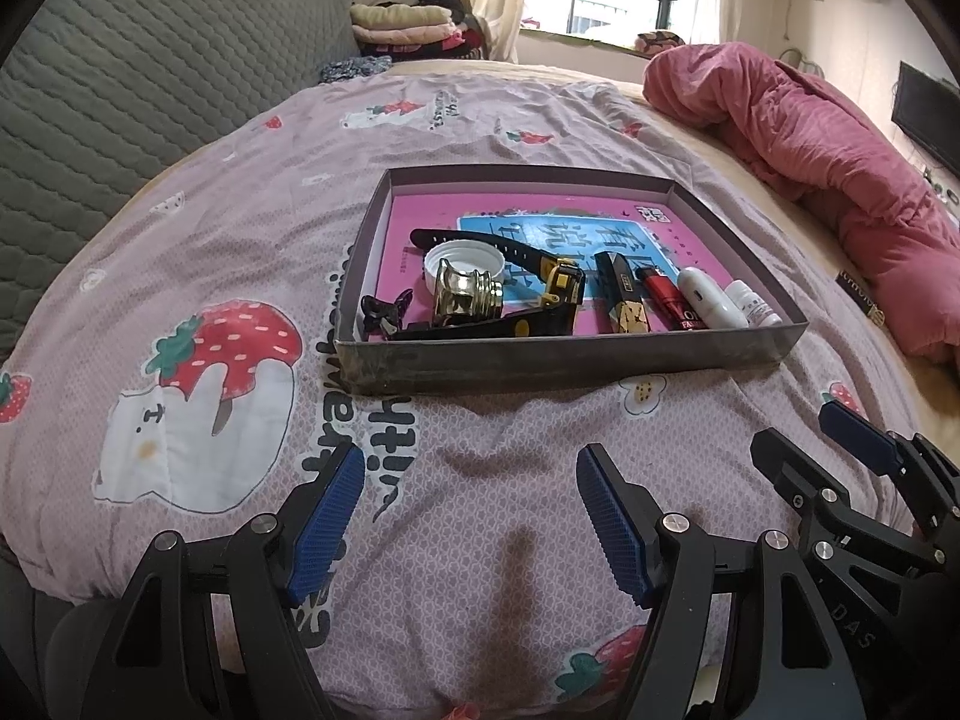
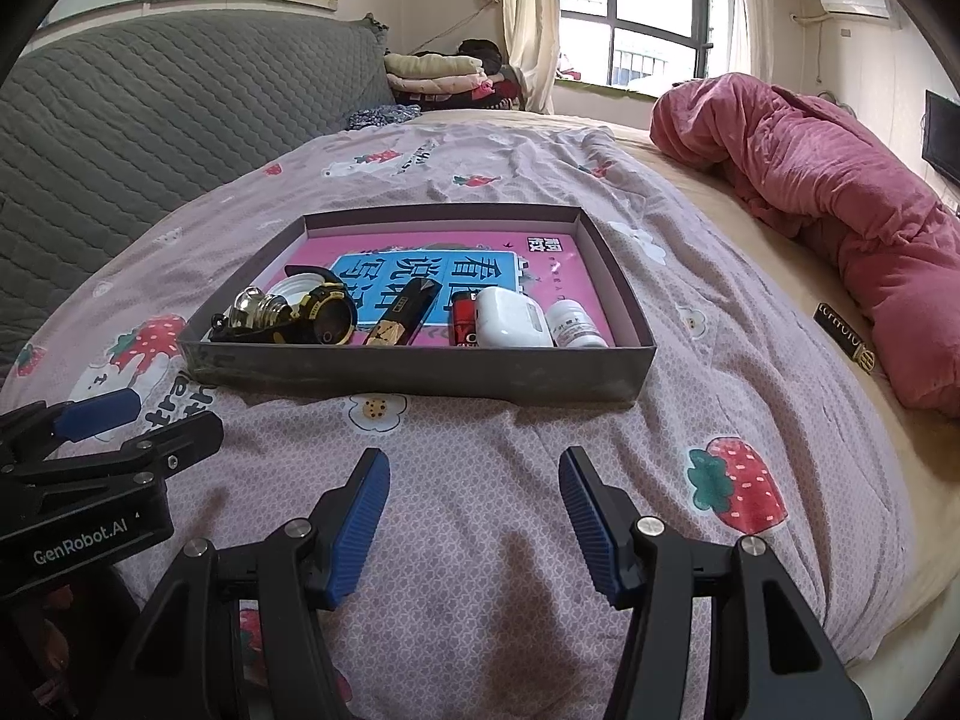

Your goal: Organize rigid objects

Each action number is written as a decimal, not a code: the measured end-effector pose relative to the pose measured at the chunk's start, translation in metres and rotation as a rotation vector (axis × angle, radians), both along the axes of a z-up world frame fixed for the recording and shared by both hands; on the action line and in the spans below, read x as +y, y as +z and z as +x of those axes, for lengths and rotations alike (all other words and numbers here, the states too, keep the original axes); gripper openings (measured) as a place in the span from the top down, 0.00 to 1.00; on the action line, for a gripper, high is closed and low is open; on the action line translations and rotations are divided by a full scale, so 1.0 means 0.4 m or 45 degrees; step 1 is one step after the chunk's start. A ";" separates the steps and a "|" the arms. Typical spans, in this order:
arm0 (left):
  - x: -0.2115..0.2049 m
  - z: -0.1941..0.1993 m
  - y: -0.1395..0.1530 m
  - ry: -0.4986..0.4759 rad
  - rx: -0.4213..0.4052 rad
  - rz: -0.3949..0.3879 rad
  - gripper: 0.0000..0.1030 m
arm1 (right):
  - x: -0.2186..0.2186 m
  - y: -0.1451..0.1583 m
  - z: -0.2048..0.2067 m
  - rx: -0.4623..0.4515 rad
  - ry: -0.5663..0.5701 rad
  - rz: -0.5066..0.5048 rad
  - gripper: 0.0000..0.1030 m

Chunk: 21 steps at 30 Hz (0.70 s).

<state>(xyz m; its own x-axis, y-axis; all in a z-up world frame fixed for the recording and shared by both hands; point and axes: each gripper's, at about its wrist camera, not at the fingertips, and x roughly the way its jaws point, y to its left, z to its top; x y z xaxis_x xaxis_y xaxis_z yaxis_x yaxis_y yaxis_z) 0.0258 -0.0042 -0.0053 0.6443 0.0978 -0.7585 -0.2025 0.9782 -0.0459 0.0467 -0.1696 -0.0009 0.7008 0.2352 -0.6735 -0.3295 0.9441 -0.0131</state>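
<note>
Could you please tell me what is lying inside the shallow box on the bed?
Inside the box lie a pink book, white lid, gold bottle, watch, hair clip, lighter and two white containers. The book's lower half is covered.

Tray [image 2: 414, 369]: near wall hides the lower ends of lighter [image 2: 463, 319] and white bottle [image 2: 573, 324]. Book [image 1: 540, 222]: cover largely hidden under items. Labels too small to read.
</note>
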 end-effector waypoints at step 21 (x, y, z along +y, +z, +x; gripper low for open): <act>0.000 -0.001 0.000 0.000 0.012 -0.002 0.28 | 0.001 -0.006 -0.001 0.013 0.010 -0.009 0.44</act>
<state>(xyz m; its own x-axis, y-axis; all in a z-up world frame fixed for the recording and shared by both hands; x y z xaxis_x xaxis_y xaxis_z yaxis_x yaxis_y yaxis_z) 0.0255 -0.0042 -0.0055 0.6373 0.0969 -0.7645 -0.2030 0.9781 -0.0452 0.0464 -0.1691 -0.0034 0.6921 0.2359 -0.6822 -0.3371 0.9413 -0.0166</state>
